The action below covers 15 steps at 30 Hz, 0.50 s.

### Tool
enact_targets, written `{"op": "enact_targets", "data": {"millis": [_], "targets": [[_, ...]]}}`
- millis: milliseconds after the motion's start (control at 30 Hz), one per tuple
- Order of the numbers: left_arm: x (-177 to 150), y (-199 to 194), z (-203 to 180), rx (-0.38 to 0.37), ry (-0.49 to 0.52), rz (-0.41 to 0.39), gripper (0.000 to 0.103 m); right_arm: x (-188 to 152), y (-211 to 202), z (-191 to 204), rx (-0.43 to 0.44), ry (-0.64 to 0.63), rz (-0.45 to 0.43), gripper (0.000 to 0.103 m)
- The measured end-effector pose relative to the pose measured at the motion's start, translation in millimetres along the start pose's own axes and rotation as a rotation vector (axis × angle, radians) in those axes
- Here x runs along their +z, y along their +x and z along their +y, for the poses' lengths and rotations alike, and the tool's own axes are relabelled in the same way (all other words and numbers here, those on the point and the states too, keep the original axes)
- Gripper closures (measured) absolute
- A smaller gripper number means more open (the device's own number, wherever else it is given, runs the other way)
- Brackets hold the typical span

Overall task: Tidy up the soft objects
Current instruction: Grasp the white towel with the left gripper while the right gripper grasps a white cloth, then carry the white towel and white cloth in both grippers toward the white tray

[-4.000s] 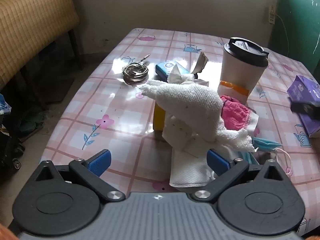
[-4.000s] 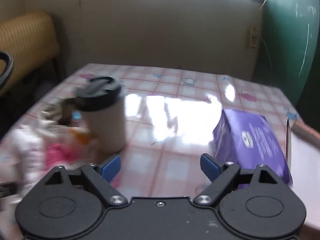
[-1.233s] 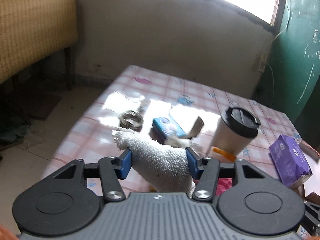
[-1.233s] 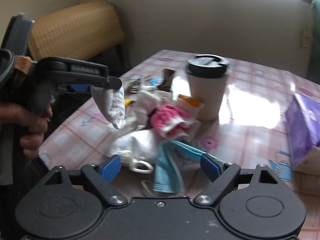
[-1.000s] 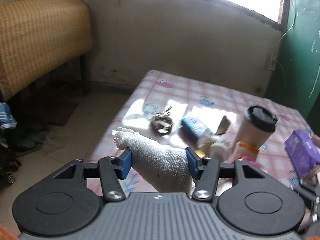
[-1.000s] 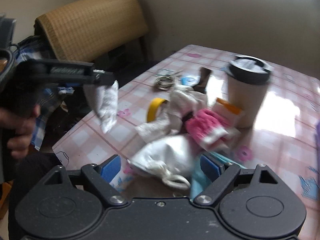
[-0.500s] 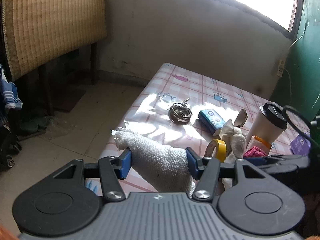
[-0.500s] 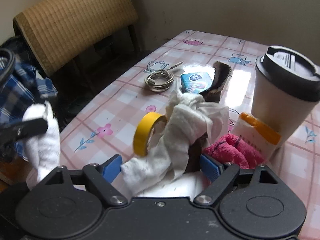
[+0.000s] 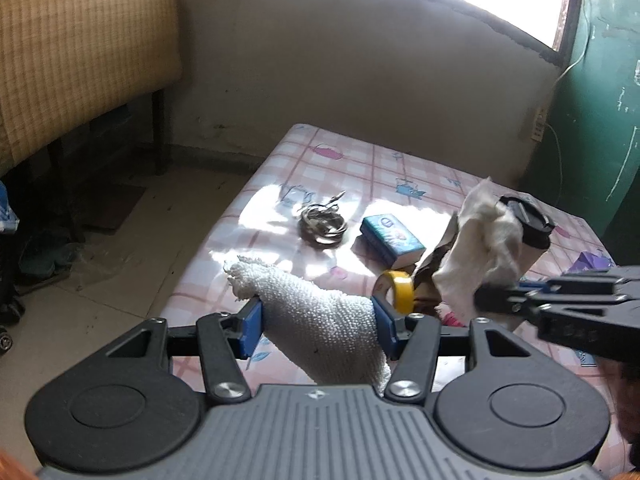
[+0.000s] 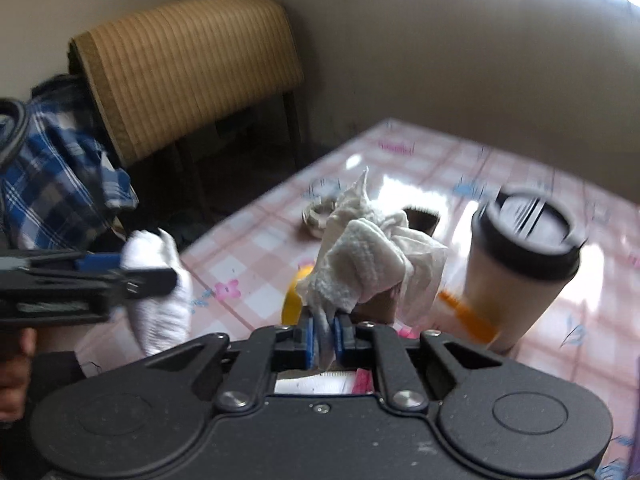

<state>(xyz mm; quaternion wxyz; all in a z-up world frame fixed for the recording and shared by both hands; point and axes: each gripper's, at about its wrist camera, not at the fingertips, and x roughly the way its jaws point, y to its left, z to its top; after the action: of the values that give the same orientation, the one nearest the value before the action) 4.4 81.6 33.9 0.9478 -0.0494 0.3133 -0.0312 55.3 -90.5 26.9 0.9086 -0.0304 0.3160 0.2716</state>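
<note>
While the pink-checked counter (image 9: 360,168) stretches ahead of both tools, the coffee cup (image 10: 524,260) stands just right of the right tool (image 10: 326,332), so lift straight up, clear of it. That tool is pinching the thin white cloth (image 10: 360,264), bunched above its tips. Left tool (image 9: 318,320) is clamped on the knobbly white towel (image 9: 320,320), hanging off the near edge. Keep the two cloths apart; yellow tape roll (image 9: 400,292) sits just beyond, don't snag it.

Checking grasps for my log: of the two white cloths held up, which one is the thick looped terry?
The terry towel, shut between the left gripper fingers. The crumpled cloth in the right gripper is thinner, flatter and wrinkled.
</note>
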Motion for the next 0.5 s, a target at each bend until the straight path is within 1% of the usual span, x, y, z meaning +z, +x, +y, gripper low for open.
{"op": "enact_targets", "data": {"millis": [100,300,433,500], "targets": [[9,-1,-13,-0.007,0.027,-0.016,0.046,11,-16,2,0.002,-0.005,-0.03,0.09],[37,-4,-33,-0.021,0.068,-0.059,0.046,36,-28,2,-0.059,-0.032,-0.061,0.09],[53,1,-43,-0.019,0.091,-0.065,0.046,51,-32,-2,-0.138,-0.033,-0.047,0.09],[59,6,-48,-0.011,0.104,-0.062,0.046,58,-34,-5,-0.202,-0.019,-0.031,0.09]]}}
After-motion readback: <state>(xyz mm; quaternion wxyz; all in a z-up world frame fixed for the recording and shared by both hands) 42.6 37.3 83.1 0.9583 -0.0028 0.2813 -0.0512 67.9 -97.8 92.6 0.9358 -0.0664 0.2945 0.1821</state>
